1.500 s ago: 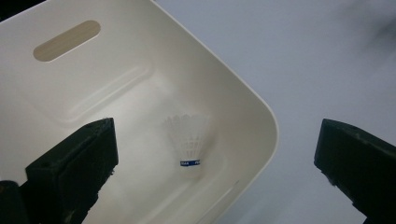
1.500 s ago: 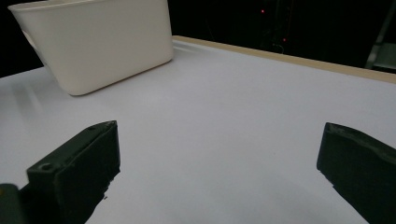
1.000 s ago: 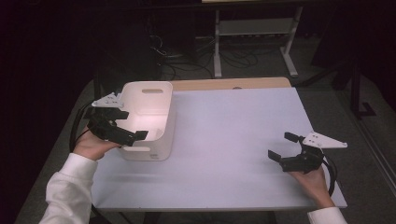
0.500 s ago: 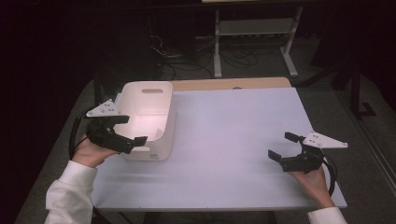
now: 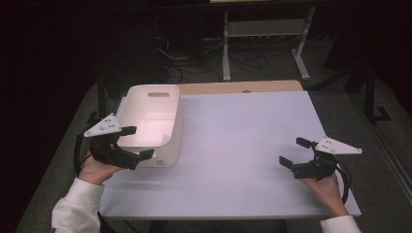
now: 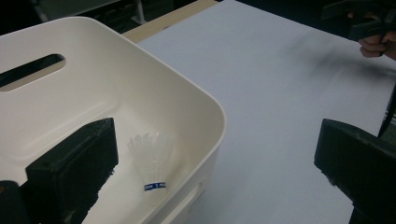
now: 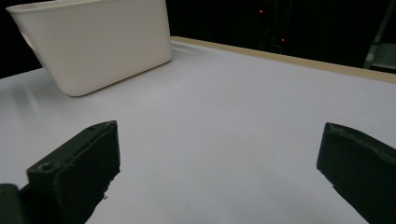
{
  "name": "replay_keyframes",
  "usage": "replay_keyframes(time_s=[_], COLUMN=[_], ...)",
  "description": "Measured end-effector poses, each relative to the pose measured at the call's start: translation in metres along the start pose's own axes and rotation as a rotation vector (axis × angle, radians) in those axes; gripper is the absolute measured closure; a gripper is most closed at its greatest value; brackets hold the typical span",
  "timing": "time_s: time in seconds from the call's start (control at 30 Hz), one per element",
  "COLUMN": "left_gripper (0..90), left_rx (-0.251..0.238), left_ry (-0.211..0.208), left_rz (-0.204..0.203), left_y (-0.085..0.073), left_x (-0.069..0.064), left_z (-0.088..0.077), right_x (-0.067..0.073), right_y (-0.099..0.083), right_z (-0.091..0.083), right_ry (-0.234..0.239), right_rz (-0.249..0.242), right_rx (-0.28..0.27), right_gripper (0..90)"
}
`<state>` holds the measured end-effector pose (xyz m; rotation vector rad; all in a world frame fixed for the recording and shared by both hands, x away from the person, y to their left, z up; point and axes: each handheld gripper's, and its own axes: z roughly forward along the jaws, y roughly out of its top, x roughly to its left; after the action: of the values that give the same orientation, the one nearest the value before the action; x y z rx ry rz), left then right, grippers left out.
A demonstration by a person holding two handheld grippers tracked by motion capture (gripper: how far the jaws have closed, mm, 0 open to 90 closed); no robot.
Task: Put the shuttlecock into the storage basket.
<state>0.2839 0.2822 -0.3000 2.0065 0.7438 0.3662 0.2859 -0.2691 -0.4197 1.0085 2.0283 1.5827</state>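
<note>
Left tongs (image 5: 137,142) hung spread and empty over the bin's (image 5: 178,127) near rim, shuttlecock (image 6: 153,161) lying inside, likely just dropped; right tongs (image 5: 295,152) spread, idle over worktop (image 5: 243,145).

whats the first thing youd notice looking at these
A white bin stands at the left of the pale table, bright against the dark room. Inside it lies a white shuttlecock with a blue band. The left gripper hangs open over the bin's near rim; the right gripper hovers open at the table's right.
</note>
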Motion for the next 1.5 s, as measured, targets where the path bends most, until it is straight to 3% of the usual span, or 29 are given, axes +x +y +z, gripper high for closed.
replay_keyframes(time_s=[0.1, 0.3, 0.4, 0.5, 0.6, 1.03, 1.23, 1.5], left_gripper=[0.0, 0.0, 0.0, 0.0, 0.0, 0.0, 0.0, 0.0], left_rx=[-0.007, -0.092, -0.1, -0.095, -0.102, -0.227, -0.213, -0.267], left_ry=[0.0, -0.026, -0.037, -0.048, -0.048, -0.047, -0.055, -0.04], left_rz=[0.04, 0.034, 0.02, 0.044, 0.038, 0.04, 0.037, 0.039], left_y=[-0.005, -0.015, -0.02, -0.026, -0.031, -0.051, -0.061, -0.075], left_x=[-0.004, -0.007, -0.009, -0.01, -0.012, -0.023, -0.024, -0.024], left_z=[0.0, -0.002, -0.001, 0.002, 0.003, -0.002, -0.001, -0.001], right_x=[0.0, 0.0, 0.0, 0.0, 0.0, 0.0, 0.0, 0.0], right_y=[0.0, 0.0, 0.0, 0.0, 0.0, -0.001, -0.001, -0.001], right_z=[0.001, 0.001, 0.001, 0.001, 0.001, 0.001, 0.002, 0.002], right_ry=[0.002, -0.001, -0.002, -0.004, -0.006, -0.001, 0.001, 0.0], right_rz=[0.0, -0.004, -0.005, -0.004, -0.006, -0.01, -0.006, -0.006], right_rx=[0.003, 0.004, 0.004, 0.006, 0.003, 0.007, 0.011, 0.01], right_gripper=[0.0, 0.0, 0.0, 0.0, 0.0, 0.0, 0.0, 0.0])
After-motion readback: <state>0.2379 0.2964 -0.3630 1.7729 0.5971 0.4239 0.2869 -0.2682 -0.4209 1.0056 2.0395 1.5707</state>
